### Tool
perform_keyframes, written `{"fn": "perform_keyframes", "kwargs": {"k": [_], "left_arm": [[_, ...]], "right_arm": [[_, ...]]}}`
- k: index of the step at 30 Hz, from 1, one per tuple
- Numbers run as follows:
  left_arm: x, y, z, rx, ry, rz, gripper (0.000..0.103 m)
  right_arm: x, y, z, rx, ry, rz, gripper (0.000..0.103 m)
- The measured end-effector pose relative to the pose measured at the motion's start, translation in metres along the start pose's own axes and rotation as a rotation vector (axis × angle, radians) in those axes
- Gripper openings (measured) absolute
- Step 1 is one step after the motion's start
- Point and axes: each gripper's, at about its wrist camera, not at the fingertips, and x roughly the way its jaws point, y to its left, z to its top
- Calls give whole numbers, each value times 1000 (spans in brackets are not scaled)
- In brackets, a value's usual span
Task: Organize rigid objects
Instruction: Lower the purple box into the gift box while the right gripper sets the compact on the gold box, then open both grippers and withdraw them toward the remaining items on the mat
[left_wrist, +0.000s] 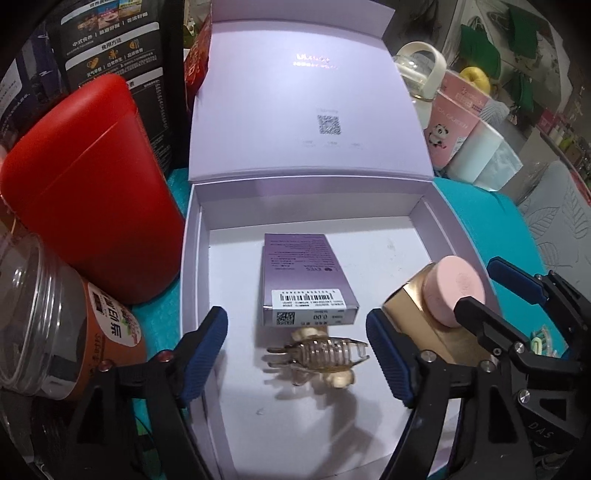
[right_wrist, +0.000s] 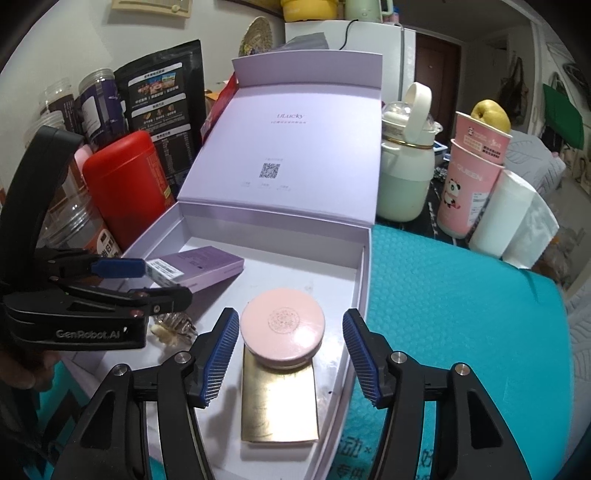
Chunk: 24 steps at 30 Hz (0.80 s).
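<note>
Both grippers hang spread and empty over the open lilac box (left_wrist: 195, 258): the left gripper (left_wrist: 297, 354) above one hair claw (left_wrist: 317, 356), one purple carton (left_wrist: 310, 277) beyond, the right gripper (right_wrist: 290, 354) straddling one pink compact (right_wrist: 282, 326) on one gold box (right_wrist: 279, 402).

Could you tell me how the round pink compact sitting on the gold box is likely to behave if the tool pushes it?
The pink compact looks rigid and smooth, so it may slide rather than bend. It overhangs the gold box, so a nudge could tip it off. Lying flat, it probably won't roll.
</note>
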Motion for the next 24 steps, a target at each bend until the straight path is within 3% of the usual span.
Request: {"fn": "perform_keyframes", "kwargs": {"k": [6,9,24], "left_arm": [[-13,-6,0,8,-32,11,85],[-21,-10,-1,17,-56,9,101],[-84,-26,-11,55,-162,35,101]], "right_arm": [[-18,-2,-2,5,-25,-20,63],[-26,-3,-1,7,-35,-26,64],[-69,0,-2,33,-90,-25,68]]}}
